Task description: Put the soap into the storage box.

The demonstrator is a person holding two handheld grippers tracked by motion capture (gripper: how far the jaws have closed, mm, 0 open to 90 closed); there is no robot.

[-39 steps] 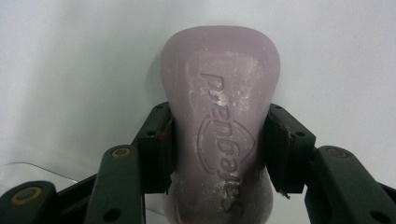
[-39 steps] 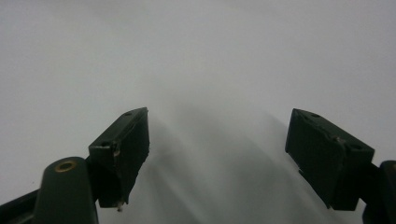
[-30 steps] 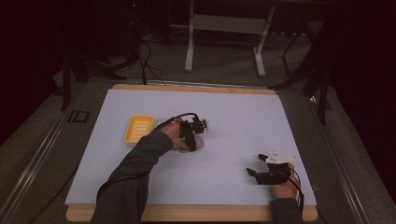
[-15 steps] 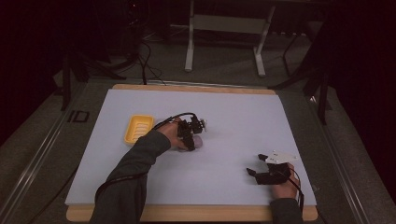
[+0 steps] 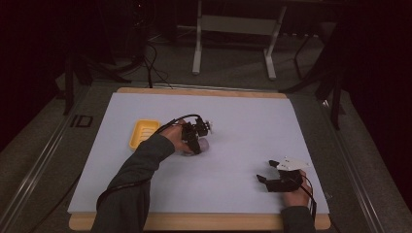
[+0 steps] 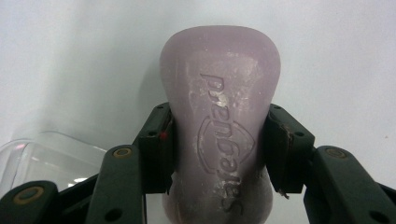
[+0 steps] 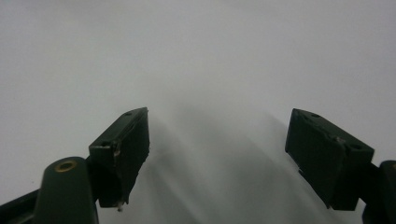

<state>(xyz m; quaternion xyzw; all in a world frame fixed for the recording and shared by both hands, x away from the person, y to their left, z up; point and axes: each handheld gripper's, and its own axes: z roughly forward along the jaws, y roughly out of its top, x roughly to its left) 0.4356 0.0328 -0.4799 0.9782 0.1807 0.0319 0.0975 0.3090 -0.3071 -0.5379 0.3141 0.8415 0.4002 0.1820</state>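
The soap bar (image 6: 219, 126) looks waxy and matt, its embossed lettering dusted white. The left gripper (image 6: 219, 154) has matt black plastic jaws with brass-coloured rivets. The table (image 5: 204, 91) edge seems wooden under a smooth, pale, matt sheet (image 5: 252, 126).

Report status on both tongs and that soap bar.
Left tongs shut on the lilac soap bar, pads at its waist. Right tongs open, nothing between them, low over the white mat. Yellow soap dish left of the bar, path unobstructed.
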